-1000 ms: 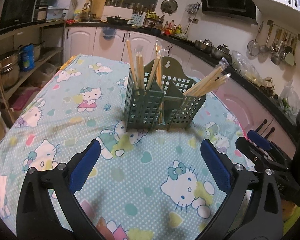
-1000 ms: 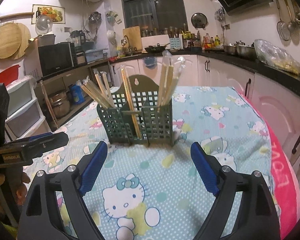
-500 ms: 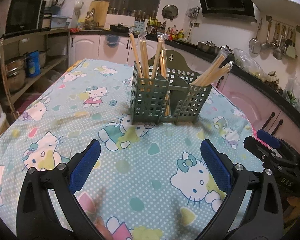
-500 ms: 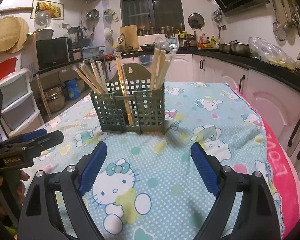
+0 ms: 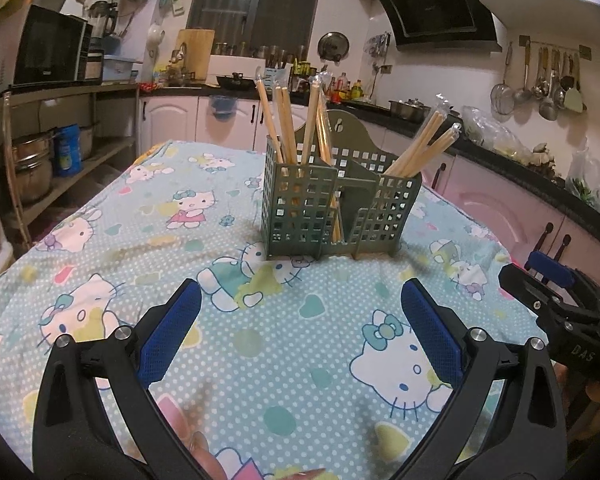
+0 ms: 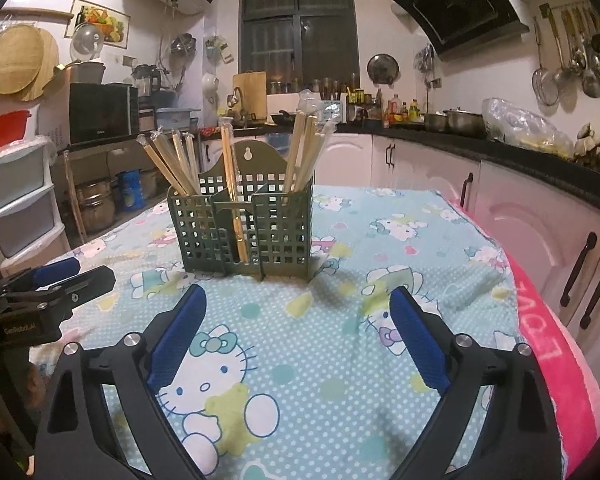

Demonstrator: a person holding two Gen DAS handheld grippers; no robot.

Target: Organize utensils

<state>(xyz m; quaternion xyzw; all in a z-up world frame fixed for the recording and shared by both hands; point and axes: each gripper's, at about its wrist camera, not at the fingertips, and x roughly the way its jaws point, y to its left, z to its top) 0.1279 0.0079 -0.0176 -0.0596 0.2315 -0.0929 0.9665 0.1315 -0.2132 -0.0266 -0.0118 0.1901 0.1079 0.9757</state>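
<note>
Right now both tools are spread wide and hold nothing. The left tool hangs over the patterned cloth that covers the desk, its blue pads well apart with only cloth showing between them. The right tool is the same: fingers far apart, empty, over the cloth, touching nothing that I can see. Each tool shows at the edge of the other's view, the right one low at the right of the left camera, the left one low at the left of the right camera.

Ahead of both, near the middle of the desk, stands the green plastic holder, upright, with grid walls and a tall arched back with a hanging hole. It is split into compartments. Wrapped wooden chopsticks stand in it in bunches: one bunch leans in the left compartment as the left camera sees it, another fans out to the right from the right compartment, and one pair sits in the narrow middle slot, seen best from the right camera. The holder is well clear of both tools.

A pink towel lies along the desk's right edge.
</note>
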